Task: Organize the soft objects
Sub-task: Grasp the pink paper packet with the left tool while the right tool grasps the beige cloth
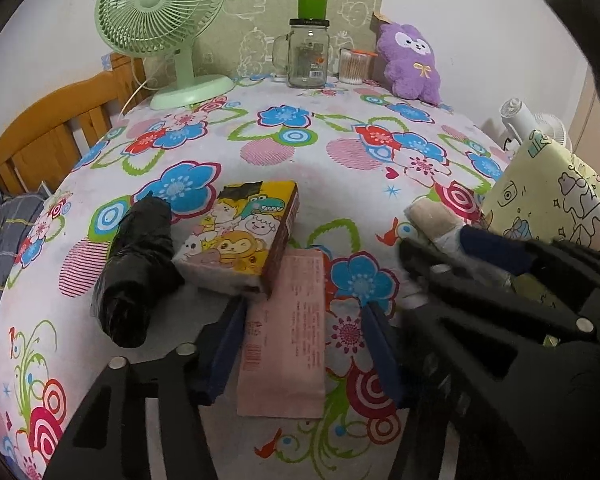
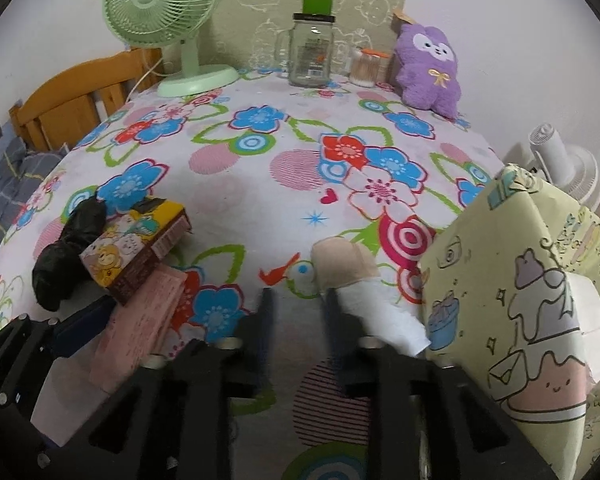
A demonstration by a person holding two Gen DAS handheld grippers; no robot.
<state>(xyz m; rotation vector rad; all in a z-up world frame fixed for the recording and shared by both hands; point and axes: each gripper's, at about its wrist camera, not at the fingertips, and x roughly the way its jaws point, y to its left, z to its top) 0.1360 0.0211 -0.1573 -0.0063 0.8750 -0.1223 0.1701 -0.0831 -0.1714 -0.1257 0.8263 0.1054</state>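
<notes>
A pink flat pack (image 1: 284,332) lies on the flowered tablecloth (image 1: 340,184) between the fingers of my left gripper (image 1: 300,344), which is open; there is a gap at the right pad. A cartoon-printed tissue pack (image 1: 240,236) rests partly on the pink pack, and a black rolled bag (image 1: 136,272) lies at its left. My right gripper (image 2: 299,308) is open with nothing between its fingers. A beige and white roll (image 2: 352,280) lies against the outer side of its right finger. A purple plush toy (image 2: 428,68) sits at the back right.
A yellow cartoon-printed box (image 2: 520,300) stands close at the right of the roll. At the back stand a green fan (image 2: 168,4), a glass jar mug (image 2: 312,48) and a cup of cotton swabs (image 2: 366,66). A wooden bed frame (image 1: 52,132) is off the table's left edge.
</notes>
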